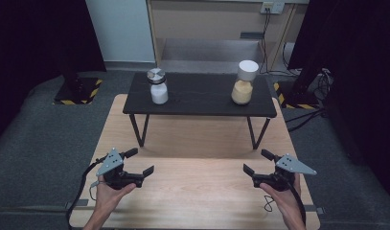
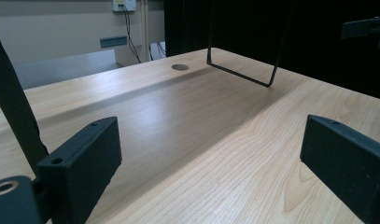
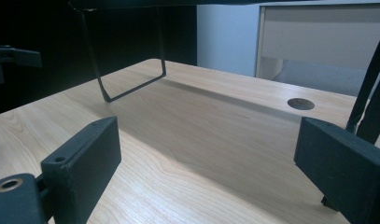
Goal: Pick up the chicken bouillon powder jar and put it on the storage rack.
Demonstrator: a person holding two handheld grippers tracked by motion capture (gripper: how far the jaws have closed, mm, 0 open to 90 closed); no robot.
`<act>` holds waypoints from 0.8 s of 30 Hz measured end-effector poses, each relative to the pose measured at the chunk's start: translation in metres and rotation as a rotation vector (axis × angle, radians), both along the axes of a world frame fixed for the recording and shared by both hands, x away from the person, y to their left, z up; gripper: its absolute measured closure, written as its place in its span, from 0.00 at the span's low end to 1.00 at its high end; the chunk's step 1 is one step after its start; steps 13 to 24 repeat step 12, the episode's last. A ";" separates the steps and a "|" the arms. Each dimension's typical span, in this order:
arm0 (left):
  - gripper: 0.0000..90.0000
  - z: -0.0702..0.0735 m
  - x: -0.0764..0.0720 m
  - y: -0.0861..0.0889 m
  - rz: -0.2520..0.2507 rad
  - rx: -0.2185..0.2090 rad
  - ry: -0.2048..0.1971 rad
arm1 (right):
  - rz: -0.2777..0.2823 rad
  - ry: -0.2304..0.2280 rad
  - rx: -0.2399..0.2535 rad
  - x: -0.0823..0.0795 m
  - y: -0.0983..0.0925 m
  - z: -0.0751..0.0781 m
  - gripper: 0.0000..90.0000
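Two grippers rest low over the wooden table (image 1: 192, 201), jaws spread wide with nothing between them: the left gripper (image 1: 142, 163) at about seven o'clock, the right gripper (image 1: 257, 162) at about five o'clock, well apart. Nearest them, well beyond, a black shelf (image 1: 200, 96) stands at twelve o'clock on thin wire legs. On it, a white-filled jar (image 1: 158, 86) stands upright at eleven o'clock and a tan-filled jar (image 1: 244, 82) at one o'clock.

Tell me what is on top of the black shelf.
On the black shelf stand two jars: a white-filled jar with a metal lid at left, a tan-filled jar with a white lid at right. Nothing else shows there.
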State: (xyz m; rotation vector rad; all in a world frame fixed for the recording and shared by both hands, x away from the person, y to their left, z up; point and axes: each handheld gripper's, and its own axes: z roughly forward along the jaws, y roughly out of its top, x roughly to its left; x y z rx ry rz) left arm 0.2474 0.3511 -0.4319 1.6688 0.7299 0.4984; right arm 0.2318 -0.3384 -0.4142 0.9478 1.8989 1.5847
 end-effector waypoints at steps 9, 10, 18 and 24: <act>0.05 -0.001 -0.001 0.001 0.002 -0.005 0.004 | -0.007 0.007 0.000 0.002 0.000 -0.002 0.08; 0.05 -0.001 -0.001 0.002 0.005 -0.007 0.005 | -0.005 0.004 0.001 0.002 0.000 -0.001 0.08; 0.05 -0.001 -0.001 0.002 0.007 -0.011 0.008 | -0.004 0.002 0.001 0.002 0.000 -0.001 0.08; 0.05 -0.001 -0.001 0.002 0.007 -0.011 0.008 | -0.004 0.002 0.001 0.002 0.000 -0.001 0.08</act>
